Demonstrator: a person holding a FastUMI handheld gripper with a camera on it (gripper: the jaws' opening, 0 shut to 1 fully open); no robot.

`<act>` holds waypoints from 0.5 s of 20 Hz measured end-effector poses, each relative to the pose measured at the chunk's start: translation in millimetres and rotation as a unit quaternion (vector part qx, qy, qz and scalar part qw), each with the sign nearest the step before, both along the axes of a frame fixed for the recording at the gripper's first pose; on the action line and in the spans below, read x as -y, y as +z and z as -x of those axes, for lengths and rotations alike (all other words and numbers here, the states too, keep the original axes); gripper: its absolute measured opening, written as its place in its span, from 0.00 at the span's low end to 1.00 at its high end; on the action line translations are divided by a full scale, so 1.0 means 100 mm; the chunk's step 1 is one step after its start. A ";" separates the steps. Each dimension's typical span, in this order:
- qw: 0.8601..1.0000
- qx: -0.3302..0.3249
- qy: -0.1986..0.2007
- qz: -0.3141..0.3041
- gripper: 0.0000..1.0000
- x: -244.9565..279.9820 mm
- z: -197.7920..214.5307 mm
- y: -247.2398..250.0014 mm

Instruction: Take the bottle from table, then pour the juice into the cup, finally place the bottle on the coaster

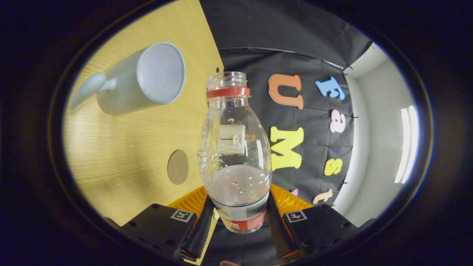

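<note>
- The bottle [235,155] sits between the fingers, uncapped, clear, with a red ring under the neck and a little pale juice pooled in its lower part near the jaws.
- The gripper [236,221] is clamped on the bottle's labelled base, one finger [201,229] pressing on either side; a grip that low leaves the neck free to swing over a rim.
- The whole scene appears rolled sideways, so I judge the bottle to be tipped partway toward pouring, with the liquid not yet at the mouth.
- The cup [144,79] lies well beyond the fingers, off to the left of the bottle's neck, mouth facing this way, handle on its far side; nothing is seen inside it.
- The coaster [177,167], a brown disc, lies on the wooden table [122,147] just left of the bottle's body, nearer the jaws than the cup.
- The table's edge runs close behind the bottle; open wood lies between cup and coaster, so there is room to carry the mouth over to the cup.
</note>
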State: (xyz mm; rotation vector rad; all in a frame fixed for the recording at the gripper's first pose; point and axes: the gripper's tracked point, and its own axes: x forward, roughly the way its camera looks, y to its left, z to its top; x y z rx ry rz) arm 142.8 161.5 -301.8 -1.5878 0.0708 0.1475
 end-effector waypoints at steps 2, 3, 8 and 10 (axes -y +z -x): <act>1.000 0.004 0.002 0.006 0.76 -0.01 0.00 0.01; 1.000 0.005 0.003 0.012 0.76 -0.01 0.00 0.01; 0.999 0.015 0.010 0.030 0.75 -0.05 -0.01 0.06; 0.999 0.015 0.010 0.033 0.75 -0.05 -0.03 0.05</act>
